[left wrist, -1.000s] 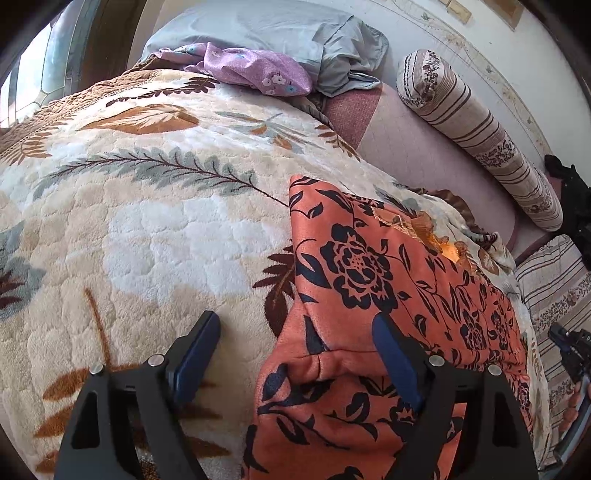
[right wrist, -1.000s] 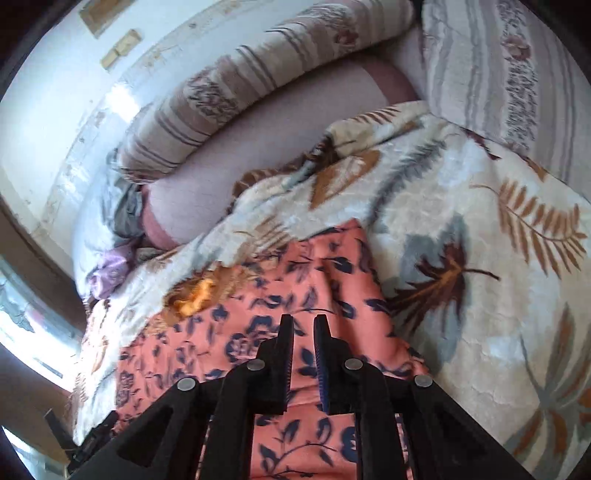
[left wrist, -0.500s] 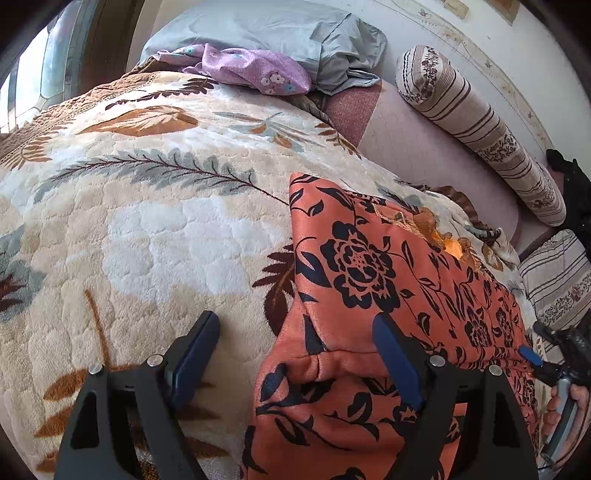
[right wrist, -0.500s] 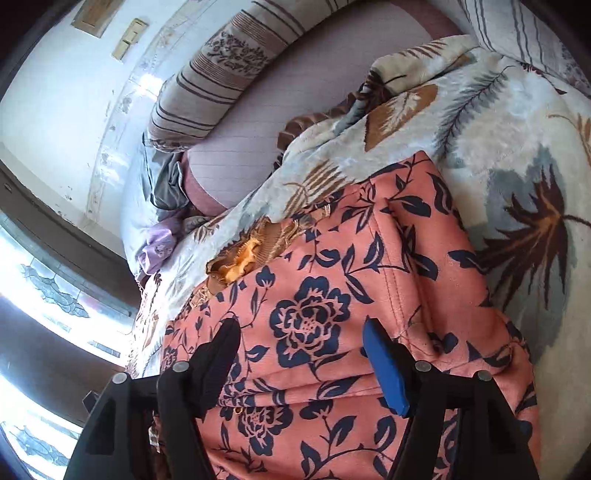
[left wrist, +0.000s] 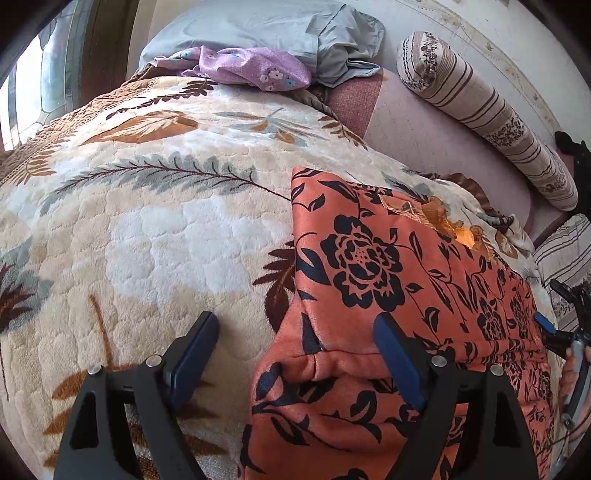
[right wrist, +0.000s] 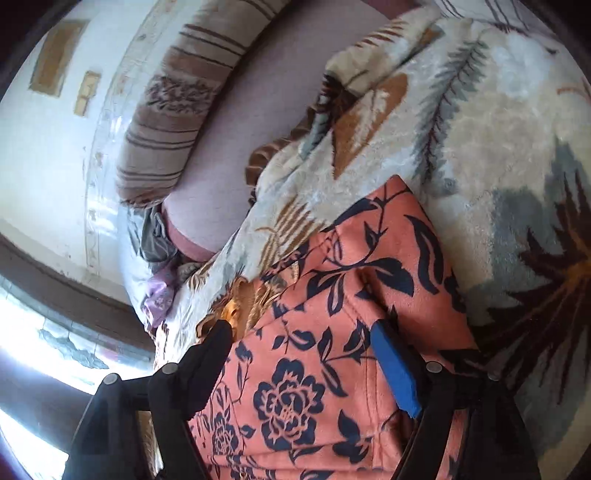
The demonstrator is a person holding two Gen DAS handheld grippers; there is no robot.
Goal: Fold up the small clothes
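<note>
Orange garment w/ black flower print (left wrist: 388, 280) lies flat on cream plush blanket w/ leaf pattern (left wrist: 147, 229), right half of left wrist view. Left gripper (left wrist: 299, 354) has jaws spread wide, nothing grasped: left finger (left wrist: 192, 354) over bare blanket, right finger (left wrist: 397, 358) over the garment, garment's left fold edge betw them; contact w/ cloth can't be told. Right gripper (right wrist: 306, 354) also released, jaws just been opening, only flat garment (right wrist: 314, 369) beneath/betw them, no cloth pinched. In left view right gripper (left wrist: 550, 328) shows at garment's far right edge, w/ part of a hand (left wrist: 570, 373) on its handle.

Edges: garment's far left corner pointed, left edge runs straight toward left gripper; thick hem fold near bottom. Gold trim patch (left wrist: 443, 221) at garment's far edge. Wide bare blanket to the left of garment. Beyond: mauve sheet (left wrist: 424, 140), striped bolster pillow (left wrist: 487, 114), grey pillow (left wrist: 266, 33) w/ purple floral cloth (left wrist: 251, 68) on it, all well apart from garment.

Vs 1 s ago: right gripper was clenched, fingers nearly together over garment; now spread & lower, closer to cloth. Left gripper abt same place, same wide spread. Garment unchanged in left view
</note>
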